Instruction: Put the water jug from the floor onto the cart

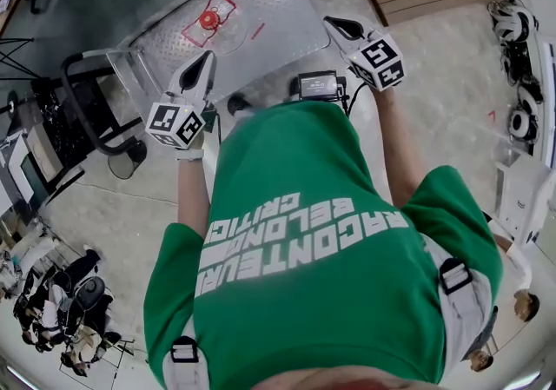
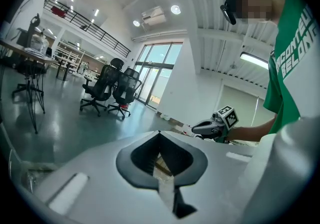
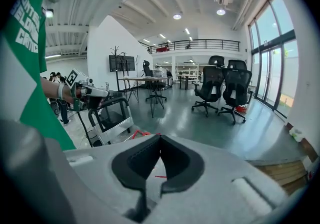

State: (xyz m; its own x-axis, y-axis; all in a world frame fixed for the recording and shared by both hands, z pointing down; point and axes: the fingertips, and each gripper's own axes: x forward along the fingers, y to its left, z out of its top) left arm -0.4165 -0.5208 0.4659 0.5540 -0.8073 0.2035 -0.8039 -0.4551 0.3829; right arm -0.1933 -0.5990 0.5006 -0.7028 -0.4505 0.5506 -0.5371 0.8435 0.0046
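- Left tool: jaws pressed together with nothing between them; it hangs at the cart's near edge, beside the handle.
- Right tool: jaws closed and empty, at the cart's right edge.
- Jug: its red cap shows on the cart's deck, inside a red tape outline; its clear body is hard to make out. It stands apart from both tools.

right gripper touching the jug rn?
Apart. Head view: the jug stands on the cart, with bare cart deck showing between it and the right gripper, whose jaws are shut on nothing.
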